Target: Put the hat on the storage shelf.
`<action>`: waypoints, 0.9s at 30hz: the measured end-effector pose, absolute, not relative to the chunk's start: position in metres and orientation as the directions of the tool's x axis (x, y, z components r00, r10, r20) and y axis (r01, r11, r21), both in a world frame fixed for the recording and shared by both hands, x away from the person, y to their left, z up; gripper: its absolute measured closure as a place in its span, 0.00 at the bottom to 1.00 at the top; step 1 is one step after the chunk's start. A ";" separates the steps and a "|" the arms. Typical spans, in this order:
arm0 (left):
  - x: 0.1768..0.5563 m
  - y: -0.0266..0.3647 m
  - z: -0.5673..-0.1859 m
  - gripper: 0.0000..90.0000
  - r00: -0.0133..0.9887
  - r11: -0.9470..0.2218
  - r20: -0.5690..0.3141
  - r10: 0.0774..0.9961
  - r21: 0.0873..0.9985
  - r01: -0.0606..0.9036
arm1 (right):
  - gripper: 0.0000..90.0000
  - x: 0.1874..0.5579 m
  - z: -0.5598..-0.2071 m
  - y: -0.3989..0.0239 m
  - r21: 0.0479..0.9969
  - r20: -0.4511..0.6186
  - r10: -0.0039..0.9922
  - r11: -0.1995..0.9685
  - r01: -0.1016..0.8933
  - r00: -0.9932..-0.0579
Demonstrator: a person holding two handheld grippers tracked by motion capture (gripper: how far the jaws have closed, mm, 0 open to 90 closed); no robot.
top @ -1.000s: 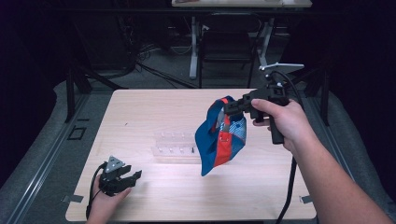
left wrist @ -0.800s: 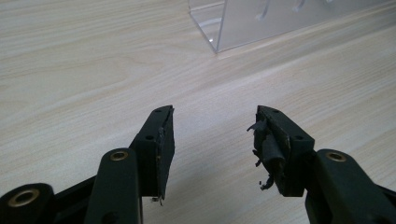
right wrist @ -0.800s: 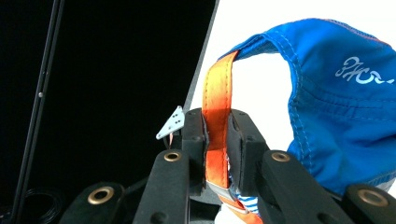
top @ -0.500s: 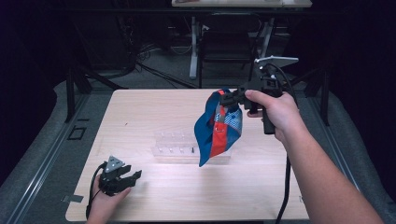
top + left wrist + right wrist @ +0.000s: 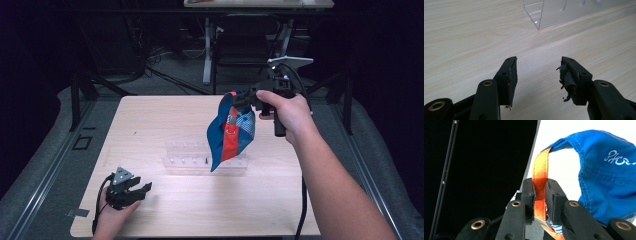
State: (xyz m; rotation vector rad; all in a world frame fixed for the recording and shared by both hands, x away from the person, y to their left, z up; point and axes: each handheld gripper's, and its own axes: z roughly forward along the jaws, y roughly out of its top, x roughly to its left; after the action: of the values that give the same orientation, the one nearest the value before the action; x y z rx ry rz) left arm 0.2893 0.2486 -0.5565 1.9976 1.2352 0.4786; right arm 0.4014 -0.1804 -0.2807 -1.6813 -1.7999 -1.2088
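White stitched lettering sits on the blue cap [image 5: 609, 177], at three o'clock, too stylised to read.

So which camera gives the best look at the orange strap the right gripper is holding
The right gripper view: the orange strap sits close up, pinched between the right gripper's jaws, stitching visible. The high view shows the strap small, hanging down the blue bag. The left gripper view faces the wooden table.
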 end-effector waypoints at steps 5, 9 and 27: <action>0.289 0.248 -0.556 0.53 0.470 -0.276 -0.060 0.881 0.741 0.612 | 0.86 0.406 -0.281 -0.177 0.319 0.778 0.596 -0.107 0.942 -0.196; 0.289 0.247 -0.557 0.53 0.471 -0.274 -0.063 0.880 0.743 0.611 | 0.87 0.409 -0.281 -0.173 0.325 0.778 0.597 -0.115 0.939 -0.196; 0.289 0.244 -0.557 0.53 0.480 -0.286 -0.053 0.876 0.745 0.603 | 0.86 0.425 -0.296 -0.160 0.310 0.776 0.610 -0.145 0.940 -0.162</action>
State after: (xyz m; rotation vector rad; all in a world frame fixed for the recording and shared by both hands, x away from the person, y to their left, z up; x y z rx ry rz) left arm 0.2890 0.2444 -0.5566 2.0060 1.2207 0.4826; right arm 0.4249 -0.1600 -0.2964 -1.7406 -1.7591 -1.2230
